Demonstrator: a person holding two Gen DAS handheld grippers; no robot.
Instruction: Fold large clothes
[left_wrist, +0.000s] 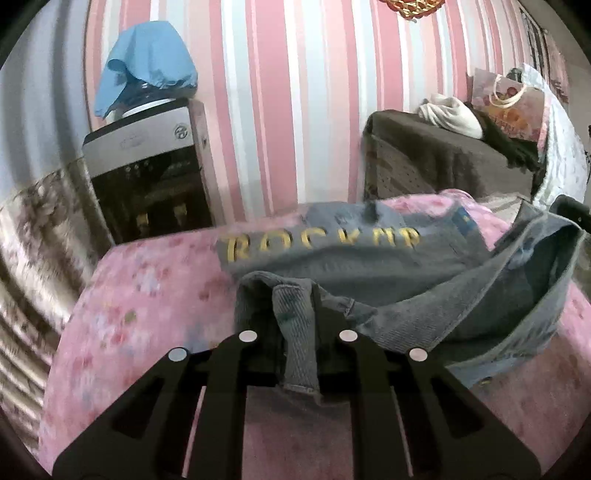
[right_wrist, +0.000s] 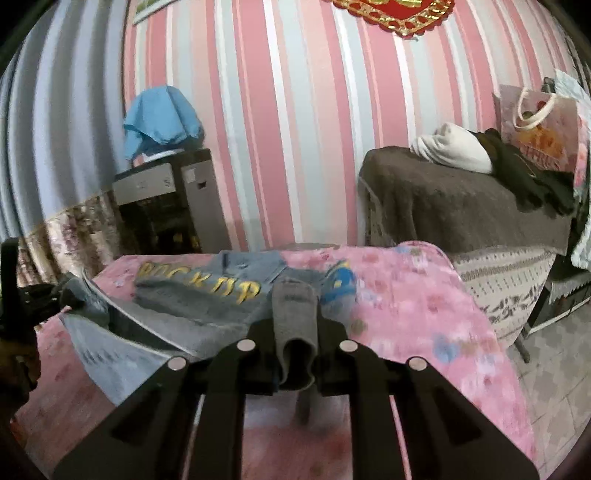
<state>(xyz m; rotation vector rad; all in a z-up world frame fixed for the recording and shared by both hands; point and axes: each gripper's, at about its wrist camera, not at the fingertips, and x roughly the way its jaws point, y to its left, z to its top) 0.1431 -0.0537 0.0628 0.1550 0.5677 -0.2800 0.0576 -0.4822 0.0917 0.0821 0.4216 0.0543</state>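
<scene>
Both grippers pinch a denim jacket (left_wrist: 388, 266) over pink floral bedding (left_wrist: 147, 295), striped wallpaper (right_wrist: 295, 129) behind

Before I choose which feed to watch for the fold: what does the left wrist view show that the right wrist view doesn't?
Left wrist only: the left hand-held gripper shut on the denim jacket.
Right wrist only: the right hand-held gripper shut on the jacket, plus tiled floor.
Both: pink floral cover, yellow lettering, striped wall, blue-draped water dispenser.
</scene>
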